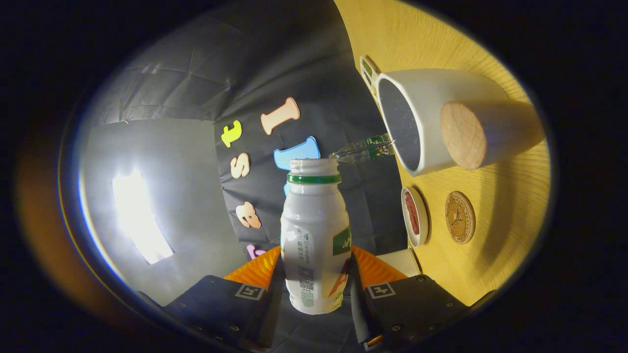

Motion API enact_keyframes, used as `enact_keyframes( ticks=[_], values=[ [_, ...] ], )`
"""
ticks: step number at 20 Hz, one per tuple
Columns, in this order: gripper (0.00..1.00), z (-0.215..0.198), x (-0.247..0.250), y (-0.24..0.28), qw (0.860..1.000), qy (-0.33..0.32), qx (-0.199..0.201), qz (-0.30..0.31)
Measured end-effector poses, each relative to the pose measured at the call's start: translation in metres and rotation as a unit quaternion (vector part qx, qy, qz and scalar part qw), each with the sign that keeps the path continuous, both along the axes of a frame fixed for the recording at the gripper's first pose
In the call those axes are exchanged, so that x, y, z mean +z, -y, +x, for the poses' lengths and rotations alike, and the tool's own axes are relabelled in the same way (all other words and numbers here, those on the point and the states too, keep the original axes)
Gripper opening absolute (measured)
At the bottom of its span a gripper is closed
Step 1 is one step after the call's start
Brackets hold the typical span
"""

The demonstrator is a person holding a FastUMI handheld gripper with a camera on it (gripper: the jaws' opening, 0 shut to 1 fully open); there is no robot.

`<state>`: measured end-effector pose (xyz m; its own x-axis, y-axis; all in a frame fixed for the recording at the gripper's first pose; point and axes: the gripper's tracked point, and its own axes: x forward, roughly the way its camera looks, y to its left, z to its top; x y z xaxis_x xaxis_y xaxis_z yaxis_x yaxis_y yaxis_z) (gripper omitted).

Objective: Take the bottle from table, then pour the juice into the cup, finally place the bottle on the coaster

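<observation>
I judge the worst risk to be juice missing the white ceramic cup with a wooden handle: the white plastic bottle with a green neck ring is tipped sideways, its open mouth still short of the rim. My hand-held gripper is clamped on the bottle's lower body, fingers narrowly apart. The round cork coaster lies on the yellow wooden bench beside the cup.

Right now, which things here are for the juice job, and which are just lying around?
For the job:
- bottle, gripped between the fingers, cap off
- white cup, mouth facing the bottle
- round cork coaster on the table

Just lying about:
- small white dish beside the coaster
- clear sachet by the cup
</observation>
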<state>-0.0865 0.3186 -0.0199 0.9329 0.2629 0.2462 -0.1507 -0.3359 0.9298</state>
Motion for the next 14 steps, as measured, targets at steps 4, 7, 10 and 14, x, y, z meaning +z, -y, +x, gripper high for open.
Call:
enact_keyframes(
  ticks=[4,7,10,14],
  values=[
    [0.61,0.0008,0.0012,-0.0003,1.0,0.0,0.0,0.006],
    [0.61,0.0007,0.0025,-0.0008,1.0,0.0,-0.001,0.011],
    [0.61,0.0005,0.003,-0.0009,1.0,0.001,-0.002,0.013],
    [0.61,0.0004,0.0039,-0.0009,1.0,0.0,-0.002,0.02]
  ],
)
